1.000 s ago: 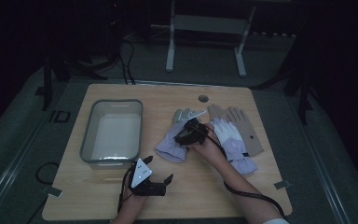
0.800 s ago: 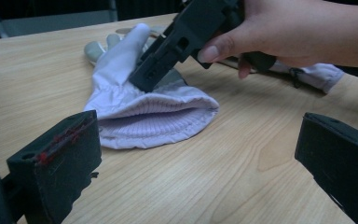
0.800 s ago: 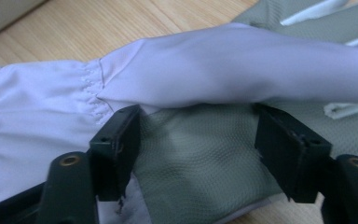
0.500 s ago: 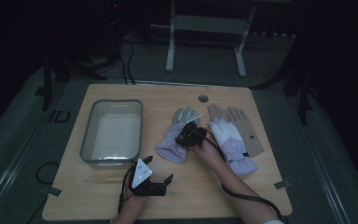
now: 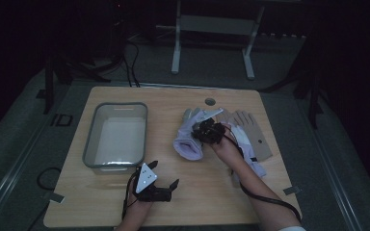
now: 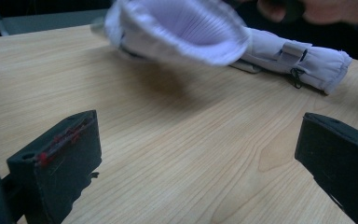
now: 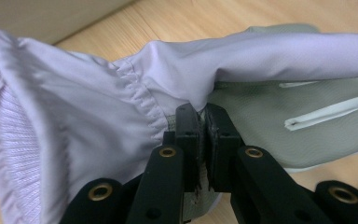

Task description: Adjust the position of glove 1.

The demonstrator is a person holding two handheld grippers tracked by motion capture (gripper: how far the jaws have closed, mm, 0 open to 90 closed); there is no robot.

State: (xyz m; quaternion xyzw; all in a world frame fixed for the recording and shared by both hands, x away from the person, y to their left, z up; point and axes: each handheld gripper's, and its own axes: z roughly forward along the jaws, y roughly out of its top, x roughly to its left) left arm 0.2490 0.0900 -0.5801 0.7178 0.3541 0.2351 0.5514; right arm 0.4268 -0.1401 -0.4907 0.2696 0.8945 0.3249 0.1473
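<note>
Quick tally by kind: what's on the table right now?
Gloves: 3, namely a lilac fabric glove pinched in the right claw, a second lilac glove under the person's forearm, and a tan glove.
Clear rectangular plastic bins: 1.
Total: 4.

Dim high view; brighter, blurred close-ups

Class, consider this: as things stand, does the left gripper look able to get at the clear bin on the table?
Probably yes. The left gripper is open and holds nothing, and the clear bin sits just beyond it with bare table between; the glove lies off to the other side.
</note>
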